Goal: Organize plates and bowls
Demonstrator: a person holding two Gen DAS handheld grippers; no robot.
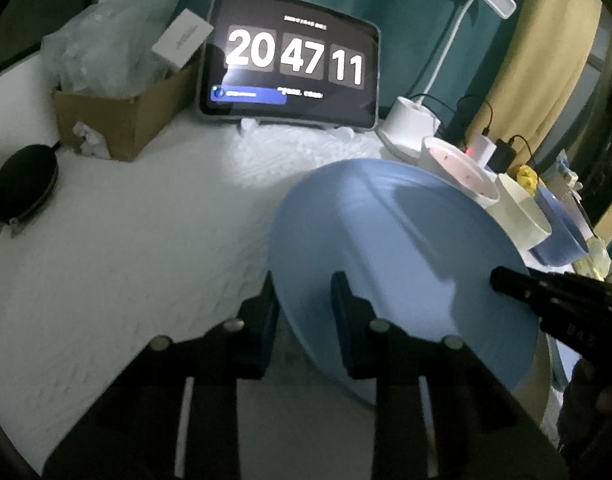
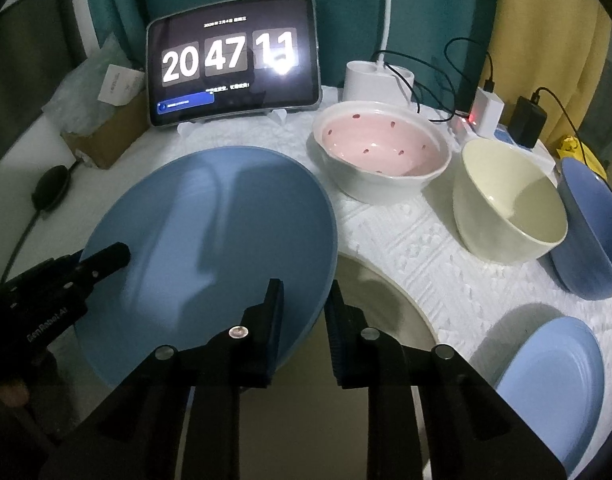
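Observation:
A large blue plate point(image 1: 389, 240) hangs tilted above the white cloth, held from two sides. My left gripper point(image 1: 306, 316) is shut on its left rim, one finger over the face and one under. My right gripper point(image 2: 304, 308) is shut on the opposite rim of the same large blue plate point(image 2: 210, 232). Under it lies a cream plate point(image 2: 405, 312), partly hidden. To the right stand a pink spotted bowl point(image 2: 381, 148), a cream bowl point(image 2: 505, 200) and a blue bowl point(image 2: 589, 232). A small blue plate point(image 2: 553, 372) lies at the near right.
A tablet point(image 2: 234, 64) showing a clock stands at the back, with a cardboard box point(image 1: 122, 120) of plastic wrap to its left. A white lamp base point(image 2: 373, 80), chargers point(image 2: 527, 120) and cables crowd the back right. A black round pouch point(image 1: 24, 184) lies at the left.

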